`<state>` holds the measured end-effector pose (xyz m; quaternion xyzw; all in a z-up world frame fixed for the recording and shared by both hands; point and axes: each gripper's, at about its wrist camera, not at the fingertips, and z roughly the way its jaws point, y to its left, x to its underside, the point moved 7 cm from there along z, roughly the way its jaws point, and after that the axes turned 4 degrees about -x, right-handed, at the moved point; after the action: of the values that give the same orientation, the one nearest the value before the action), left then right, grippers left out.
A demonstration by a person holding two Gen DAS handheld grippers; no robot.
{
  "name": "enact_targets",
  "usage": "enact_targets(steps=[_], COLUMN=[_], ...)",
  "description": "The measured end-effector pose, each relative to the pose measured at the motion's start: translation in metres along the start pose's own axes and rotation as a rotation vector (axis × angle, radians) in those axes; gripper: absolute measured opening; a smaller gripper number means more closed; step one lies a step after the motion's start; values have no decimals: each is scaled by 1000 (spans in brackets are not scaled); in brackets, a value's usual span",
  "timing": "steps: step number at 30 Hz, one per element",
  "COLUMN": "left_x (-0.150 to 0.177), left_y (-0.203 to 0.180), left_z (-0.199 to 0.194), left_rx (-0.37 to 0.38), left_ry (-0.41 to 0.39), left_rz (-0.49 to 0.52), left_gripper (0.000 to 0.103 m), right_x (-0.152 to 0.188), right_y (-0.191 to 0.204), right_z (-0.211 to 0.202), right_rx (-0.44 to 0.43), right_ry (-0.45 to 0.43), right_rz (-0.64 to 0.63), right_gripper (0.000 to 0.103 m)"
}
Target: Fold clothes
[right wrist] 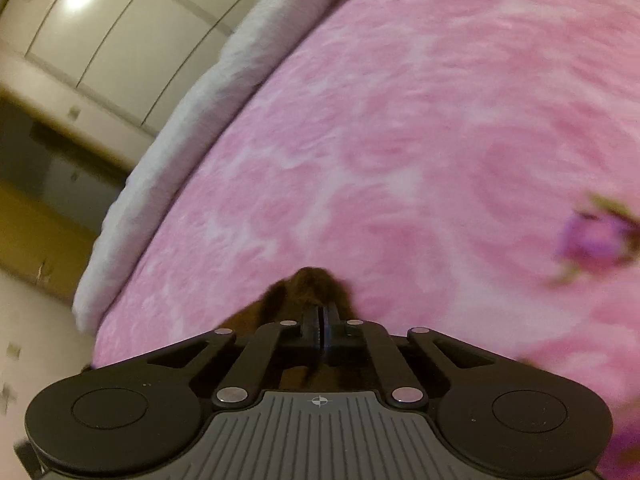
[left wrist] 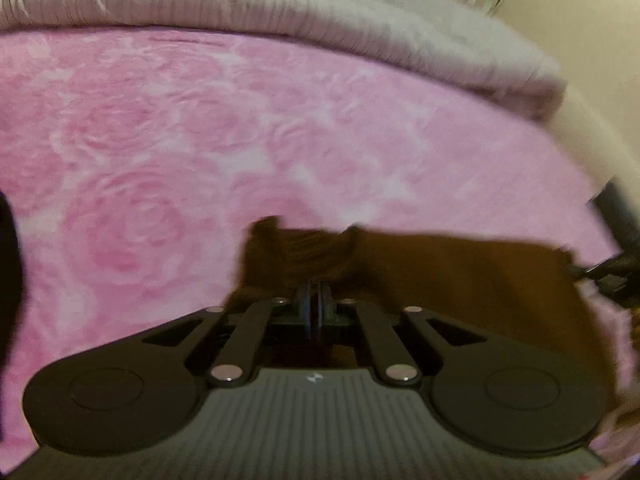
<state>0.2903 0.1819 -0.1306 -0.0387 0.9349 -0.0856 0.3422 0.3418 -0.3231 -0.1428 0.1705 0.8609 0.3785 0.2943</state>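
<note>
A dark brown garment (left wrist: 460, 280) hangs over a pink rose-patterned blanket (left wrist: 200, 140). My left gripper (left wrist: 316, 300) is shut on the garment's bunched upper edge, and the cloth stretches off to the right. In the right wrist view my right gripper (right wrist: 322, 320) is shut on another bunched corner of the same brown garment (right wrist: 312, 284), held above the pink blanket (right wrist: 400, 120). Most of the garment is hidden below the grippers.
A folded grey-white quilt (left wrist: 280, 4) lies along the far edge of the bed and shows in the right wrist view (right wrist: 192, 112). A purple floral cloth (right wrist: 596, 236) lies at right. White cabinet doors (right wrist: 112, 28) stand beyond the bed.
</note>
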Motion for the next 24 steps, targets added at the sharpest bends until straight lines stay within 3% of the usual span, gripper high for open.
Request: enact_targets(steps=[3,4,6,10,13,15,17,18,24], left_x=[3,4,7,26,58,82,108,116,123], left_y=[3,3,2,-29,-59,-71,-67,-65,-80], left_z=[-14,-23,-44,-90,-100,-96,-87,-89,-141], left_rx=[-50,-86,-141,-62,-11,-17,-77,-91,-174], left_ry=[-5,-13,-30,-62,-18,30,93,84,70], left_rz=[25,49,85,84,122,134,107,90,84], left_gripper=[2,2,2,2,4,6,6,6,6], right_x=[1,3,13,55,105,127,146,152,172], right_y=[-1,2,16,60,83,72,52,41,32], right_z=[-21,-30,-55,-101,-110,-103,-95,-98,-165], right_rx=[16,12,-26,-135,-187,-127,-34,8,10], right_ry=[-41,-37,-34,7,98,136,173,183,115], right_rz=[0,-8,-42,-184,-291,-270,-224,-191,-92], right_gripper=[2,8,9,9,9,9,9,8,9])
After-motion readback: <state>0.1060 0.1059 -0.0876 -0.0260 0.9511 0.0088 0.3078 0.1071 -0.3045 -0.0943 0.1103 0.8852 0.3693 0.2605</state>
